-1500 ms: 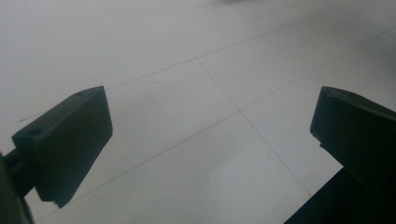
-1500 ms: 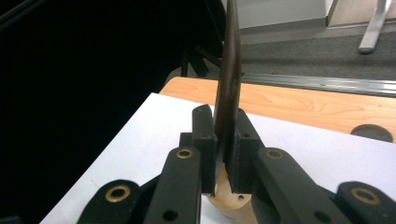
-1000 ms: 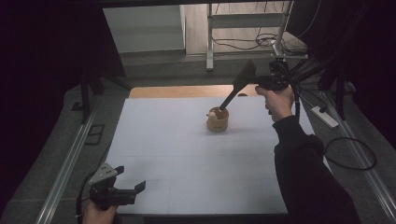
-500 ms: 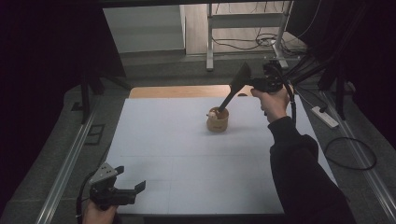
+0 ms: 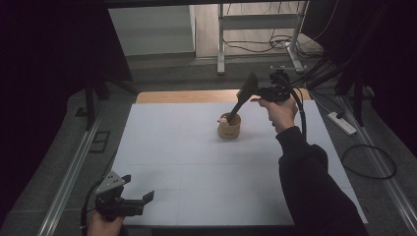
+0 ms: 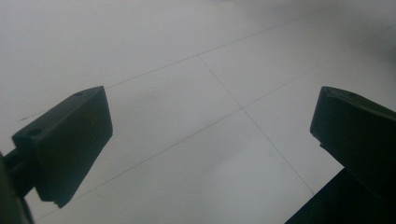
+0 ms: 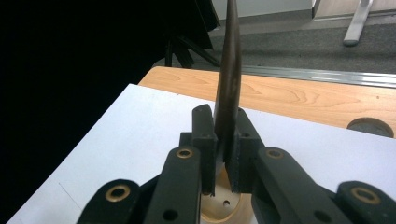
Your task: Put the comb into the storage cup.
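While we hold still at the near edge: the left gripper (image 5: 129, 204) hovers over the white mat (image 5: 196, 167), jaws spread wide with nothing between them.
Nearer hand: our right gripper (image 5: 268, 92), well apart from the left.
Right grip: jaws clamped on the dark spatula (image 7: 229, 84).
Long axis: we see the spatula (image 5: 242, 98) slanting, blade up by the gripper, handle end down in the wooden holder (image 5: 229, 127).
Holder's place: far middle of the mat, just below and left of the gripper.

Spatula (image 5: 242, 98) in holder (image 5: 229, 129), mid-table (image 5: 196, 167).
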A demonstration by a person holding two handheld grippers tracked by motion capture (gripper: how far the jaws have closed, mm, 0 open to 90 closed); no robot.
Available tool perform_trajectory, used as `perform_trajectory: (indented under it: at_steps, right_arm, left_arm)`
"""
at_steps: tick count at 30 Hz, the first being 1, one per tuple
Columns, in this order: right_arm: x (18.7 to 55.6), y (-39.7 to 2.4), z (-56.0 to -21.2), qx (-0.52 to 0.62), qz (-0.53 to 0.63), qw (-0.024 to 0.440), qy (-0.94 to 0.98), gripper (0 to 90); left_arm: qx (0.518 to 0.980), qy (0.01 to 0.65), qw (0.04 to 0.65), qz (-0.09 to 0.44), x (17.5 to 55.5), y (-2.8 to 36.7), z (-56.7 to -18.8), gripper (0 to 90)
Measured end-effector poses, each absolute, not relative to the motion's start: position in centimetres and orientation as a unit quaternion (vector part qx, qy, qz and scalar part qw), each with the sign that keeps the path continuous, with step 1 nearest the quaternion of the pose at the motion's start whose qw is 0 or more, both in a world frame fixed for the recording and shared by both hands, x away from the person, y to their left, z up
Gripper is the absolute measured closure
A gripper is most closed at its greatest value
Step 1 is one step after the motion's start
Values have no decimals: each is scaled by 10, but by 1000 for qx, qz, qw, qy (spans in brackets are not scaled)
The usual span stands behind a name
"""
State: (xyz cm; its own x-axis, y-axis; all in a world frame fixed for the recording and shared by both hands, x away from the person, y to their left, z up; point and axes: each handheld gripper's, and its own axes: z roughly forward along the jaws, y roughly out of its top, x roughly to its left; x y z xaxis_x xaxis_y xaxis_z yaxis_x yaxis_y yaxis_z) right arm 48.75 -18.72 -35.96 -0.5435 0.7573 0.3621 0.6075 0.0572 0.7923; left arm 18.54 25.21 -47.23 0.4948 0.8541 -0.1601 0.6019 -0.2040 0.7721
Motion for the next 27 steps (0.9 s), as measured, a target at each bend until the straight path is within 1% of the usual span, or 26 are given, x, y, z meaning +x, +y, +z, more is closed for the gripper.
perform_trajectory:
  at_steps: [27]
  right_arm:
    - [490,-180,-392,478,496,55,723,835]
  left_arm:
    - [758,486,405,159,186,254,-472,0]
